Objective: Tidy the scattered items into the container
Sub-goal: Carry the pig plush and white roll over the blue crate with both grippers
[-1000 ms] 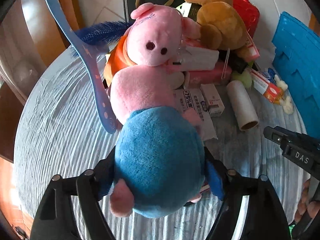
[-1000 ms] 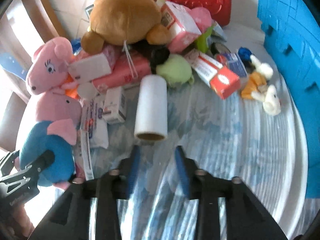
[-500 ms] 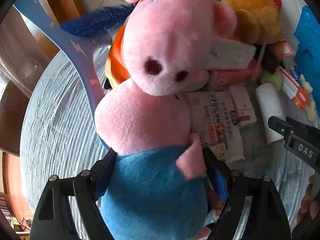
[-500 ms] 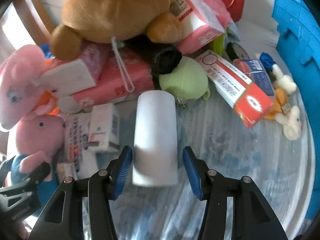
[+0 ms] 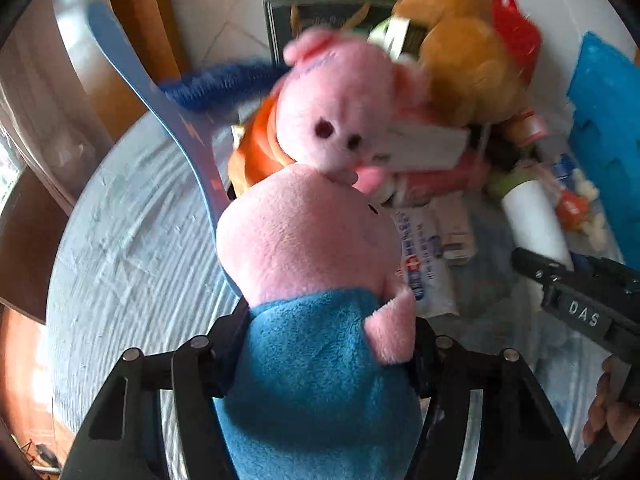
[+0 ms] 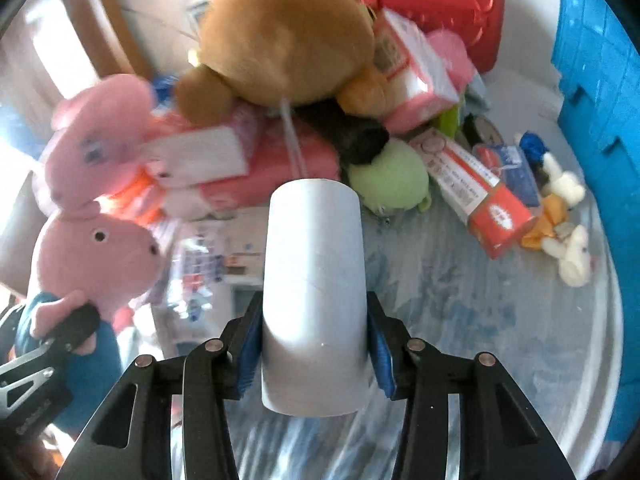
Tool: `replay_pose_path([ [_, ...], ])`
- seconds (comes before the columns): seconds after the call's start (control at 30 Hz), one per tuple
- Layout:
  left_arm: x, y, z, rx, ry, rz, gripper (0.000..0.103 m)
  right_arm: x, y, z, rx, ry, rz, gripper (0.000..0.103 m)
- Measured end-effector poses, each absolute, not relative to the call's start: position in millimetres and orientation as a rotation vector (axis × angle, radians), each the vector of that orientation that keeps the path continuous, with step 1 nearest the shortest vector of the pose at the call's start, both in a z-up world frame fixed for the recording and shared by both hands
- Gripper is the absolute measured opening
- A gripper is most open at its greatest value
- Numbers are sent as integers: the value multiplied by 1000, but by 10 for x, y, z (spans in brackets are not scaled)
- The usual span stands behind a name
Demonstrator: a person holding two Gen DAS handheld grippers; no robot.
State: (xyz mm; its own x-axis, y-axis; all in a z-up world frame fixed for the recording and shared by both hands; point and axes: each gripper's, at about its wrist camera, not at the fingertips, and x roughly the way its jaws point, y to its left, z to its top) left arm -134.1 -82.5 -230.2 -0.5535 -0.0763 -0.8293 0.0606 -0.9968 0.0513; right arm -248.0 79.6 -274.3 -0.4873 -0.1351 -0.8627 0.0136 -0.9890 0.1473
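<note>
Pig toy: the pig toy (image 5: 308, 264) with the pink head and blue body sits between the two black fingers of the left gripper (image 5: 324, 356). Its blue body is squeezed from both sides. Its head points up toward the pile.
Left gripper: closed tight on the blue body of the pig toy. The right wrist view shows it at the left edge (image 6: 60, 332).
White roll: the white roll (image 6: 314, 292) lies between the blue pads of the right gripper (image 6: 314, 348). Both pads touch its sides.
Right gripper: closed on the near end of the white roll. The far end of the roll points at the pile.
Second pig toy: another pink pig toy (image 5: 344, 100) lies just behind the first one, with a white packet (image 5: 424, 148) at its nose.
Brown bear: the brown bear (image 6: 288, 36) sits on top of the pile, on pink packs (image 6: 276, 160).
Green toy: a soft green toy (image 6: 390, 180) is just beside the far end of the roll.
Red and white box: the red and white box (image 6: 480, 196) lies on the table (image 6: 460, 320), right of the green toy.
Blue bin: the blue bin (image 6: 600, 128) stands at the right edge of the table, apart from both grippers.
Red basket: the red basket (image 6: 436, 4) is behind the pile.
</note>
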Motion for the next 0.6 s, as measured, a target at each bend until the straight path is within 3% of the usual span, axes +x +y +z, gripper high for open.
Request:
replay_pose_path([
  [0.6, -851, -416, -791, 1016, -96, -3109, 62, -1694, 878, -1020, 1120, -110, -2913, 46],
])
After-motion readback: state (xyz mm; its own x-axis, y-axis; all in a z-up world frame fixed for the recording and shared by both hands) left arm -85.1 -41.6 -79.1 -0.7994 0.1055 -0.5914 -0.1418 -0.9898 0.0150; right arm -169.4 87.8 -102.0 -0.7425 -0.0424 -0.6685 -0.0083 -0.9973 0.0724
